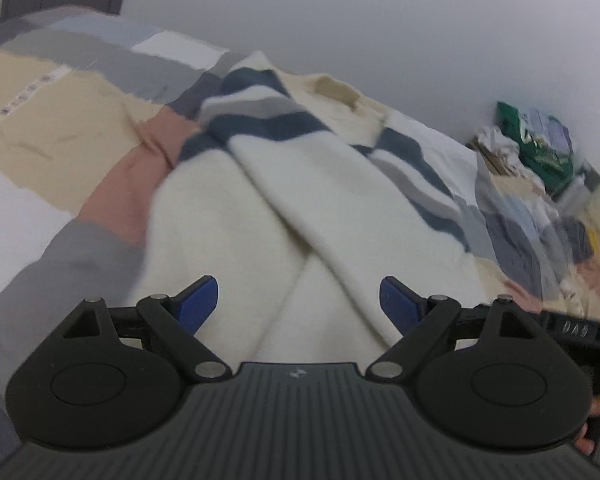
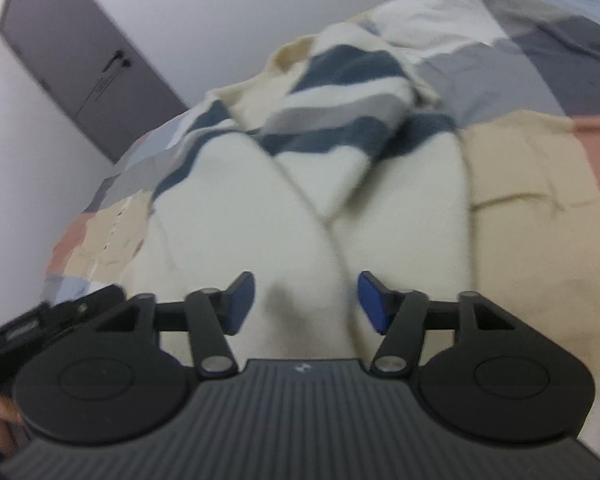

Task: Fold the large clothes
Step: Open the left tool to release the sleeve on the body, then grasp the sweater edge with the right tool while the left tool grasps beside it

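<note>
I see a cream sweater [image 1: 228, 216] with navy and grey stripes lying on a patchwork bed [image 1: 52, 136], sleeves crossed, just ahead of both tools. My left hand-held gripper [image 1: 299, 300] gapes wide, empty. My right hand-held gripper [image 2: 306, 300] stands partly open above the cloth, gripping nothing.

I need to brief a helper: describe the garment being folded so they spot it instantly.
On the bed's patchwork quilt of grey, beige and pink blocks lies a cream knitted sweater. Its sleeves cross over its body, and only it carries navy and grey stripes.
</note>
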